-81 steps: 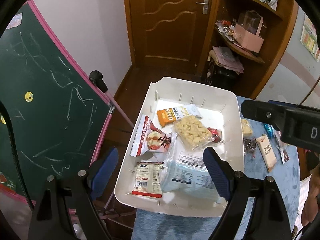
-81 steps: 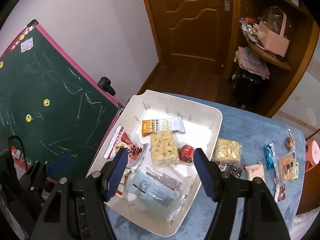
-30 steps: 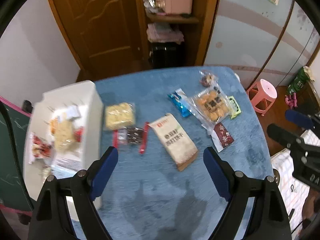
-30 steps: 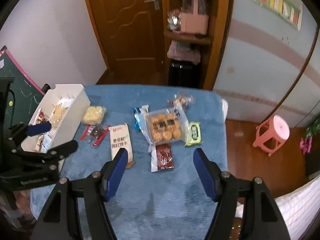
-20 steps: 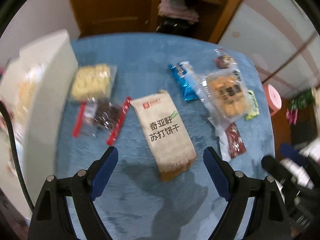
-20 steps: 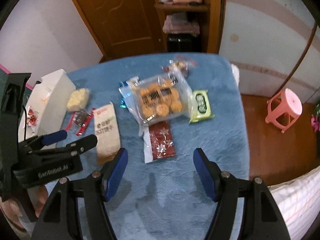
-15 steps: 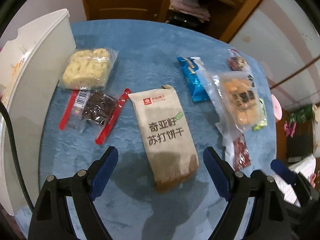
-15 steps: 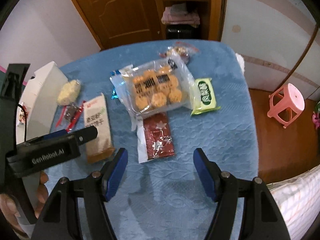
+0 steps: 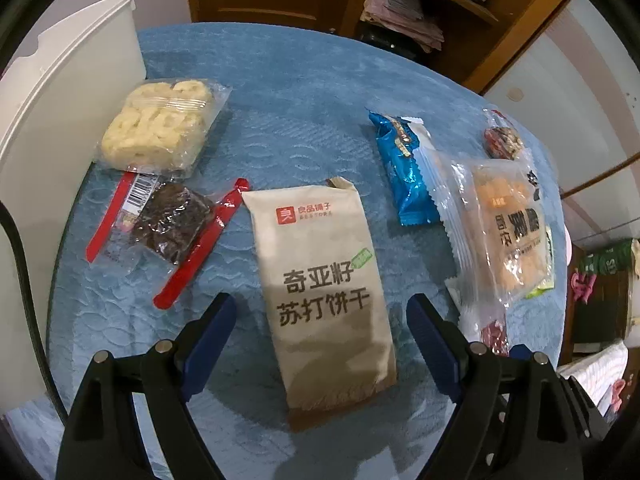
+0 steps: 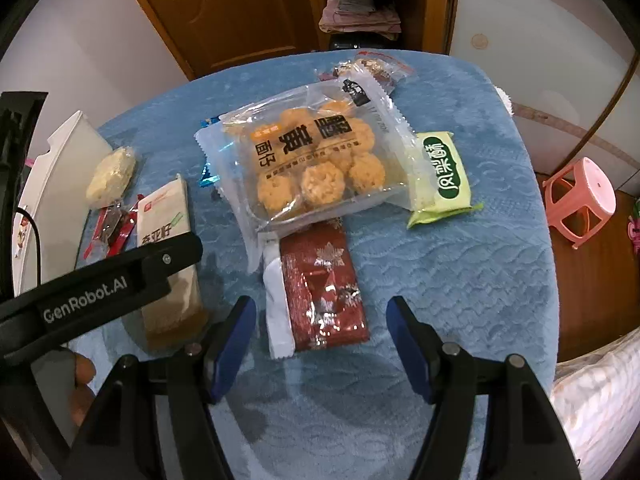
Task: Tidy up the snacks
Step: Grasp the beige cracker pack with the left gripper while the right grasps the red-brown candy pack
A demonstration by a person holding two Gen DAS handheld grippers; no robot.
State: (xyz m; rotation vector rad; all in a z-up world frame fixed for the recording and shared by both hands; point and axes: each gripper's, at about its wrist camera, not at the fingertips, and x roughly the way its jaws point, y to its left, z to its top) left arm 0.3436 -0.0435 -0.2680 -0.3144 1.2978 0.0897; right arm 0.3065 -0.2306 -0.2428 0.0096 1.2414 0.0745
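Snack packs lie on a blue cloth-covered table [image 9: 304,128]. My left gripper [image 9: 320,332] is open, its blue fingers astride the near half of a beige cracker pack [image 9: 320,280], hanging just above it. My right gripper [image 10: 316,340] is open over a dark red foil pack [image 10: 324,288], whose near end sits between the fingers. A clear bag of round orange cakes [image 10: 312,160] overlaps the red pack's far end. The white bin [image 9: 52,128] stands at the left table edge. The left gripper's black body [image 10: 100,280] crosses the right wrist view's left side.
A pale puff bag [image 9: 160,124] and a red-edged dark snack [image 9: 168,224] lie beside the bin. A blue wrapper [image 9: 404,168], a green pack [image 10: 440,176] and a small red-brown pack [image 10: 372,68] lie further off. A pink stool [image 10: 580,200] stands off the table's right side.
Both grippers have dropped toward the table, so the packs now look much larger. The left one came over the beige cracker pack, the right one over the red foil pack. Jaw openings unchanged.
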